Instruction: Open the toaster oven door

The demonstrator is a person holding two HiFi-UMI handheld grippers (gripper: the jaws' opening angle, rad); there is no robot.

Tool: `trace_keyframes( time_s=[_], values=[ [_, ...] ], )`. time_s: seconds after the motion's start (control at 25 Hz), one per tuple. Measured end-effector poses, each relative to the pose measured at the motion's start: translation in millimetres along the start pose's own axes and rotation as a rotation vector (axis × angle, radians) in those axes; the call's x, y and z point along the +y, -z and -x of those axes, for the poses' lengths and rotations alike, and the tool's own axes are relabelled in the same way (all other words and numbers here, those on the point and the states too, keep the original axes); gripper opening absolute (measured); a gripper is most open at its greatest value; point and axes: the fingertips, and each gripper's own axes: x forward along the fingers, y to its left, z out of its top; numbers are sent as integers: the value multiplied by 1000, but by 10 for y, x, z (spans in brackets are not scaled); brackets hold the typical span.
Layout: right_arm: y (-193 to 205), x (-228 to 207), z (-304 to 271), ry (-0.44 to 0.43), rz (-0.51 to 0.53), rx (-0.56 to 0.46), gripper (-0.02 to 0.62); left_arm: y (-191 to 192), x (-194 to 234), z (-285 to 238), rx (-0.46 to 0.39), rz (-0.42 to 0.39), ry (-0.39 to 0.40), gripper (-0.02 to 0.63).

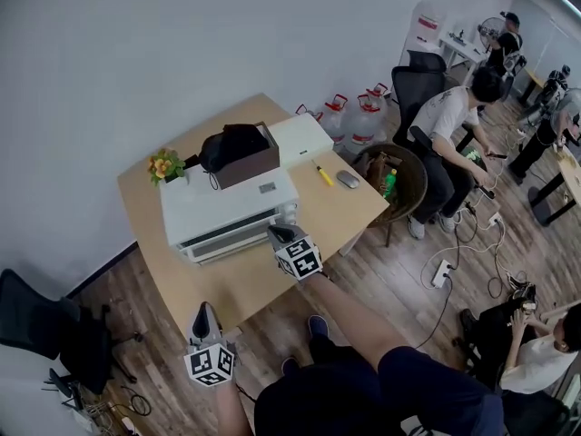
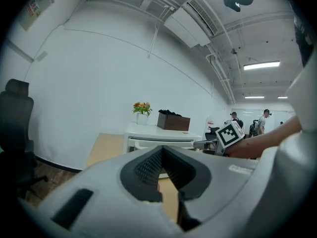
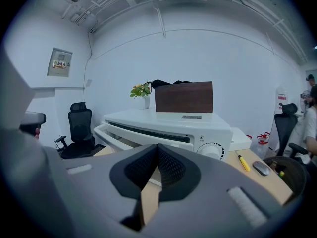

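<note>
A plain white wall [image 1: 227, 25] backs a light wooden rectangular table [image 1: 136, 212] on a dark wood-plank floor [image 1: 390, 271]. Black mesh office chairs [image 1: 419, 84] stand to the right, another black swivel chair [image 1: 36, 321] at the left. Long fluorescent strip lights [image 2: 261, 65] glow on the white ceiling [image 2: 237, 38] among exposed pipes [image 2: 220, 76].

The toaster oven [image 1: 227, 209] is cased in smooth white panels with a soft sheen. The table [image 1: 263, 284] under it is surfaced in pale, matt wood grain. At 5 o'clock from it the floor [image 1: 399, 262] is laid in darker wood planks. A matt brown box [image 1: 252, 165] sits toward the oven top's 12 o'clock. The right gripper [image 3: 157, 146] has ribbed, dull black pads [image 3: 171, 167] and a matt grey plastic shell.
</note>
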Motion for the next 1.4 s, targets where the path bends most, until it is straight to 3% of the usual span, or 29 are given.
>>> trace_keyframes(
  time_s=[1.0,1.4],
  values=[
    [170,94,220,7,-19,-27,11,-16,-132,63,5,-27,54,-5],
    [310,167,356,-6,-18,-43,11,42,-150,147,10,-15,36,-5]
  ],
)
